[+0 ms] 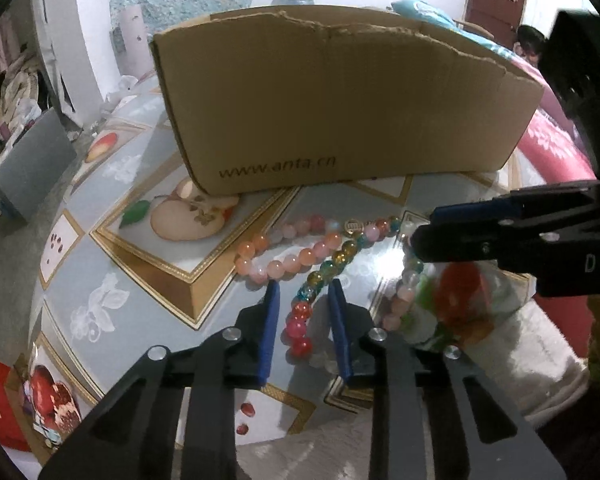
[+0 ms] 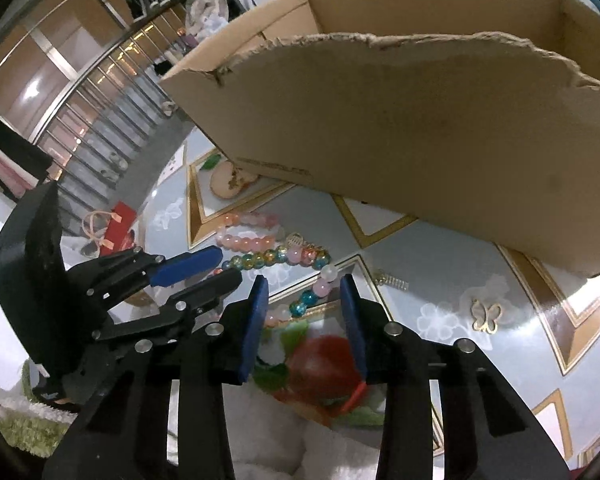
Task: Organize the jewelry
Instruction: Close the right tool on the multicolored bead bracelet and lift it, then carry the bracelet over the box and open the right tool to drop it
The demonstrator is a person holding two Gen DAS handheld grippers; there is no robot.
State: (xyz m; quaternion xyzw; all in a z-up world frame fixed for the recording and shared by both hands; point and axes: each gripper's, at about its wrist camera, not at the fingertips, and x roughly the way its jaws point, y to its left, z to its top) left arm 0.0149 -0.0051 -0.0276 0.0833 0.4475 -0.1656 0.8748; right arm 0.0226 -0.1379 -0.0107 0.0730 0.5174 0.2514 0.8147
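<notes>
A pink and orange bead bracelet (image 1: 278, 250) lies on the table in front of the cardboard box (image 1: 340, 100). A multicoloured bead strand (image 1: 328, 270) runs from a gold charm (image 1: 354, 226) toward me. My left gripper (image 1: 304, 292) is open, its blue pads either side of this strand, low over the table. My right gripper (image 2: 304, 284) is open around a pale pink and blue bead strand (image 2: 312, 294). The left gripper (image 2: 216, 266) shows to its left. A gold butterfly piece (image 2: 486, 316) and a small gold chain piece (image 2: 392, 280) lie to the right.
The open-topped box (image 2: 420, 132) with a torn rim stands close behind the beads. The table (image 1: 140, 280) has a glossy fruit-print cover. A white cloth (image 1: 540, 344) lies at the near edge. A stair rail and clutter stand off the table's left.
</notes>
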